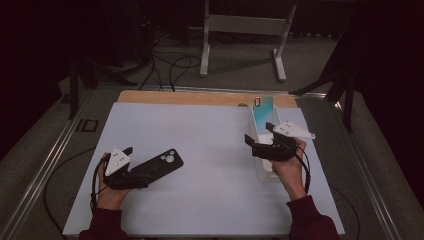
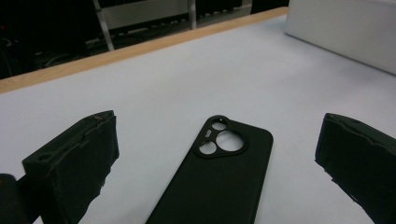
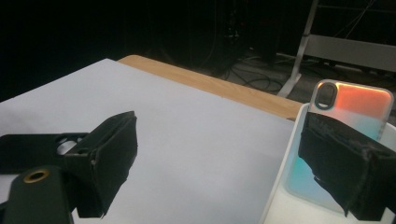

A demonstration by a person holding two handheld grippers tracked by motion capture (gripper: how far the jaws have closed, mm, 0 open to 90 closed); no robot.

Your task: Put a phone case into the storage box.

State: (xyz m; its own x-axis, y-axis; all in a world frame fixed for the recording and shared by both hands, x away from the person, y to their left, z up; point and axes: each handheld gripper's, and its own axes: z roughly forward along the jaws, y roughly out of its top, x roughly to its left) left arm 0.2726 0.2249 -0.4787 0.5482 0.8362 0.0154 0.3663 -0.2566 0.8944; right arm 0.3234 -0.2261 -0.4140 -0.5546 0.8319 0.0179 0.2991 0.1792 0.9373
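A black phone case [image 1: 159,165] lies flat on the white mat [image 1: 200,135], camera cutout at its far end. My left gripper [image 1: 137,167] is open around its near end; in the left gripper view the black phone case [image 2: 215,182] lies between the wide-apart jaws of the left gripper [image 2: 219,123], untouched. An iridescent teal-orange phone case [image 1: 262,112] leans in a narrow white tray [image 1: 265,172] at the right. My right gripper [image 1: 259,132] is open, straddling the tray's left wall. In the right gripper view, one jaw of the right gripper [image 3: 219,135] partly covers the iridescent phone case [image 3: 355,107].
A strip of the wooden table edge [image 1: 200,97] shows beyond the mat. A metal stand [image 1: 245,30] and cables [image 1: 170,65] sit on the floor past the table. The white tray [image 2: 345,32] appears far right in the left gripper view.
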